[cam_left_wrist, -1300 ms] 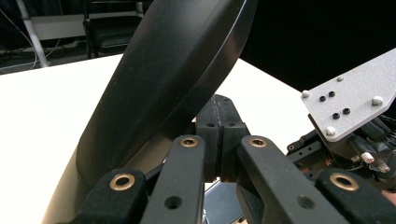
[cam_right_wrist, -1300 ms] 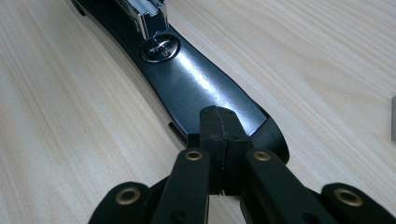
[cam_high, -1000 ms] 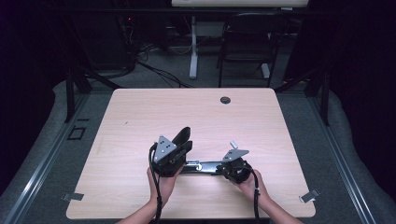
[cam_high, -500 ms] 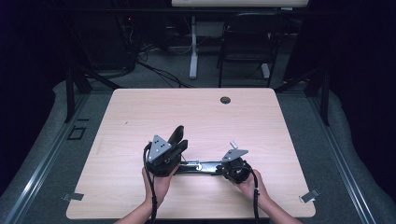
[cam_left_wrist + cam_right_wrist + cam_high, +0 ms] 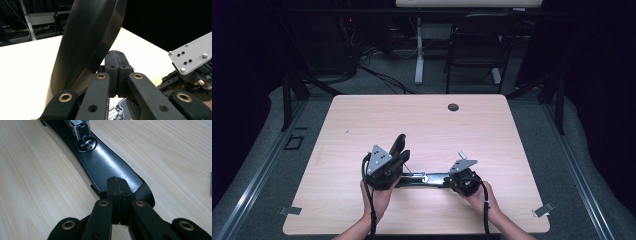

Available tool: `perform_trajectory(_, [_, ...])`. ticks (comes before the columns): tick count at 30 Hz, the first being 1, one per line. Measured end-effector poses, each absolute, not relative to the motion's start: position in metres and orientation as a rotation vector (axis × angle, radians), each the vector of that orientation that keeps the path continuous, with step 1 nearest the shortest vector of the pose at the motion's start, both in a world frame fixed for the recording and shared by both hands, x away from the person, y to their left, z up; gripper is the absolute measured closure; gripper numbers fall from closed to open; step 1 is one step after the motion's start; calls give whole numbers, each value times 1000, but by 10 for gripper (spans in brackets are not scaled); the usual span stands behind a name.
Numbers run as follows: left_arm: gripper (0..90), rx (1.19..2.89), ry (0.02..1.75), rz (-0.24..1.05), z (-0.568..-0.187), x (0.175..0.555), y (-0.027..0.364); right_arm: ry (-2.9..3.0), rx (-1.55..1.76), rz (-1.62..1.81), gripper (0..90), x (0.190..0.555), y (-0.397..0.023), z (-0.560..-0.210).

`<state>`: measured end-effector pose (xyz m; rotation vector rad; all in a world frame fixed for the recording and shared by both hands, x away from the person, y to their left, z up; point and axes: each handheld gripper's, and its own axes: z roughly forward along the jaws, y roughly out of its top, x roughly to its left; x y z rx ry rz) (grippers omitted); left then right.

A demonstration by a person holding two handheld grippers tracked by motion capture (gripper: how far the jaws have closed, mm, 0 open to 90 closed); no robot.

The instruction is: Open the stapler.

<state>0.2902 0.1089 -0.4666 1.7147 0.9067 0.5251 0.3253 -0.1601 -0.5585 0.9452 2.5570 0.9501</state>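
Both pairs of jaws are pressed together, nothing between them. The right gripper [image 5: 117, 185] has its tips resting on the front end of the black stapler's base [image 5: 105, 167], just short of the round metal anvil [image 5: 86, 144], whose embossing is unreadable. The left gripper [image 5: 116, 60] sits beside the stapler's raised black top arm [image 5: 85, 42]. The stapler [image 5: 424, 178] lies opened out near the table's [image 5: 362, 120] front edge.

Black stapler [image 5: 424, 178] lay on the table [image 5: 362, 125] near its front edge; left gripper [image 5: 398, 150] and right gripper [image 5: 451, 181] sat at the stapler's two ends.
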Motion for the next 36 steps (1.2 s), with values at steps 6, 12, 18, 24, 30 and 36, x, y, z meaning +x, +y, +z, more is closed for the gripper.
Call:
perform_trajectory(6, [900,1710,916,538,-465,289,113,2563,943,947,900,326,-160,-558])
perform_trajectory(12, [900,1715,920,541,-465,289,114,2560,948,948,900,326,-161,-558])
perform_trajectory(18, [900,1716,916,538,-464,289,119,2558,945,955,900,326,-161,-559])
perform_trajectory(24, [900,1715,912,539,-464,289,120,2559,948,961,900,326,-161,-559])
perform_trajectory(30, [900,1714,917,544,-463,289,121,2553,950,947,900,325,-160,-558])
perform_trajectory(36, [900,1722,922,554,-461,289,127,2555,948,953,900,326,-161,-559])
